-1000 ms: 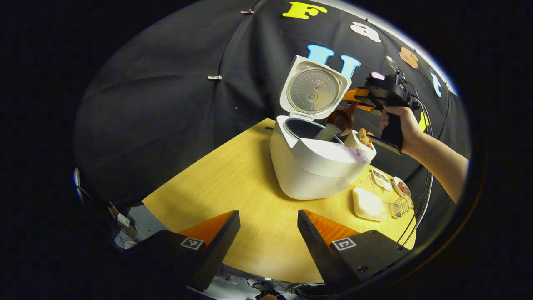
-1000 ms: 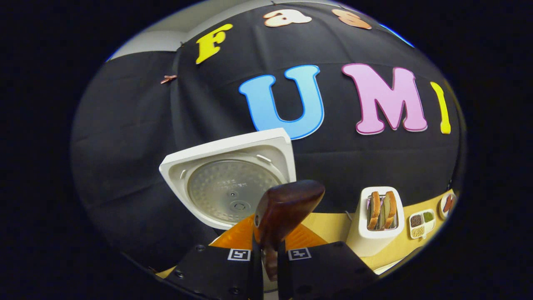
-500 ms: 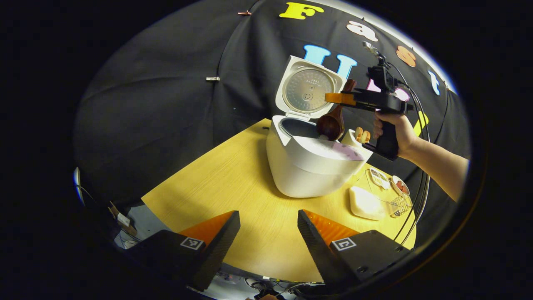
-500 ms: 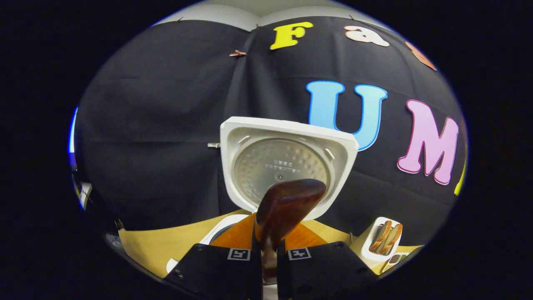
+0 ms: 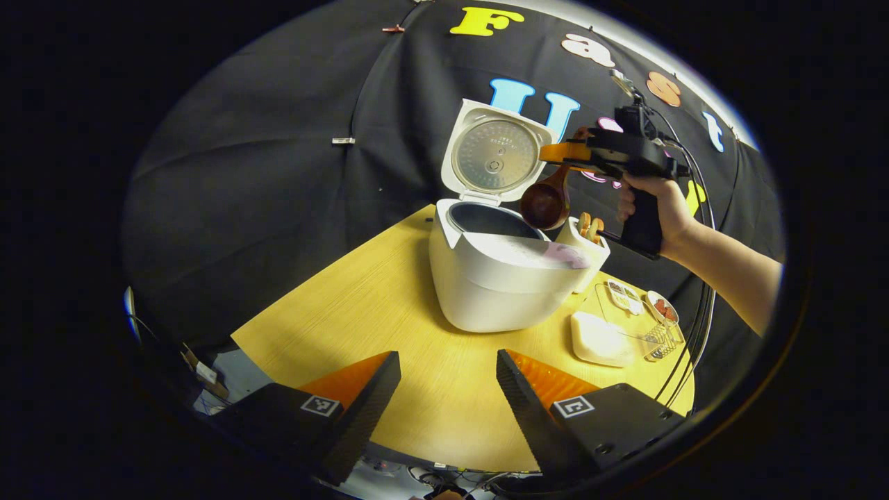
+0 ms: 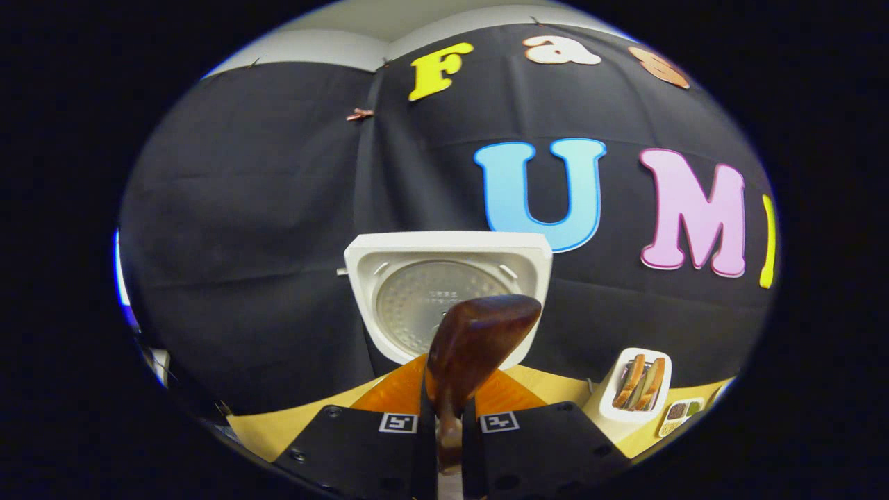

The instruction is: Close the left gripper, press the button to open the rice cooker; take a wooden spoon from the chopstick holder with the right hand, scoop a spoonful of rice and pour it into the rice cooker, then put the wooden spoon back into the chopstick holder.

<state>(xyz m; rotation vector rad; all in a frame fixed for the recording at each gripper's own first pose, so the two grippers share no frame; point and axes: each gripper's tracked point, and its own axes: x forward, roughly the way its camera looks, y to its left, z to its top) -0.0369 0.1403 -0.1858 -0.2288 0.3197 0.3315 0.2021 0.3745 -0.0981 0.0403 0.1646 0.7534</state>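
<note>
wooden spoon (image 5: pixel 546 202): clamped by its handle between the right gripper (image 5: pixel 564 154) fingers, bowl hanging down just above the far right rim of the rice cooker (image 5: pixel 501 271). a second ago the bowl was dipped low at the pot's mouth; now it has lifted clear and hangs beside the raised lid (image 5: pixel 494 154). from the right gripper view the spoon (image 6: pixel 476 345) rises between the closed pads, its bowl seen from the back.

rice cooker: white, lid up, dark inner pot exposed. the pour looks done, though whether rice lies inside is too dim to tell.

what follows, by my reading: the spoon is on its way back to the chopstick holder; i cannot pick that holder out with any certainty among the things to the right.

right hand (image 5: pixel 654 215): wrapped round the gripper's grip, arm reaching in from the right.

left gripper (image 5: pixel 448 389): fingers apart, hanging low over the near edge of the yellow table (image 5: pixel 361 298), holding nothing, well apart from the cooker.

also present: white toaster with bread slices (image 6: pixel 635 389) behind the cooker; small sectioned dish (image 5: pixel 623 295); white lidded box (image 5: pixel 599 339).
</note>
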